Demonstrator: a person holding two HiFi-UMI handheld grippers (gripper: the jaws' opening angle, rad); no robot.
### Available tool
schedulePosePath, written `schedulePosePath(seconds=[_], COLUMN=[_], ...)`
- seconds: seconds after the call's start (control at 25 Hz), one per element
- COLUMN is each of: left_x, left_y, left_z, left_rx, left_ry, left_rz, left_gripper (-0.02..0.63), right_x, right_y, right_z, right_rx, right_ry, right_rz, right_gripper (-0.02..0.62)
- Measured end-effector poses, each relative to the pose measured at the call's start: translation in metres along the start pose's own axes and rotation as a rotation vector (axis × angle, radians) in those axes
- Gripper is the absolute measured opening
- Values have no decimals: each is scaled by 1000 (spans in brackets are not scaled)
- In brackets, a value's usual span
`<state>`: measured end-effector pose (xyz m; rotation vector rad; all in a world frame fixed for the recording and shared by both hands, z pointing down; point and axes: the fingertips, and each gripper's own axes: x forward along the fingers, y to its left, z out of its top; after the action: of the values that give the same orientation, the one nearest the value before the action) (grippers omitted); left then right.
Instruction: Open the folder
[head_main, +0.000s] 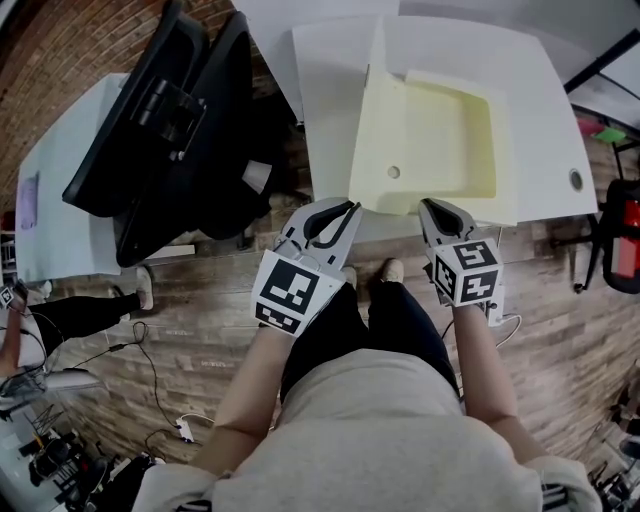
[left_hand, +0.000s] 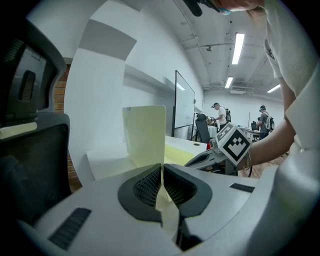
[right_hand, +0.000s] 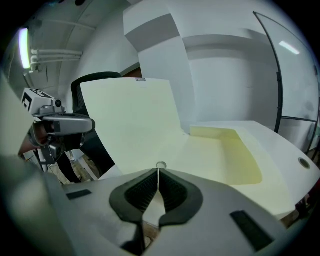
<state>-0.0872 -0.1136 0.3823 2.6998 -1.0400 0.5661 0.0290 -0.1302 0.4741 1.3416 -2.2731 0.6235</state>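
Left tongs (left_hand: 161, 167): clamped on cover (left_hand: 145, 132)
Right tongs (right_hand: 159, 170): clamped on folder (right_hand: 220, 150), 6 o'clock edge
Handling: seems light, floppy; hold edges

A white desk (head_main: 545, 90) has a round cable hole (head_main: 575, 179) near its right corner. Black office chairs (head_main: 150, 120) stand just left of the desk. Cables (head_main: 135, 350) trail across the wooden floor (head_main: 560, 330) on the desk's near side.

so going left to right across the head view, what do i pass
black chairs → left gripper → right gripper → red object at the edge. The folder, gripped by both, overlaps them, so it is left out.
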Motion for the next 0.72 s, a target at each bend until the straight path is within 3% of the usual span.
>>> schedulePosePath(seconds=[0.72], left_x=[-15], left_y=[33], left_z=[-32], left_rx=[-146], left_ry=[28], left_rz=[94], left_gripper=[29], right_x=[4], right_y=[-1], right_z=[-6], right_rx=[11], right_ry=[46], right_rz=[-9], right_gripper=[21])
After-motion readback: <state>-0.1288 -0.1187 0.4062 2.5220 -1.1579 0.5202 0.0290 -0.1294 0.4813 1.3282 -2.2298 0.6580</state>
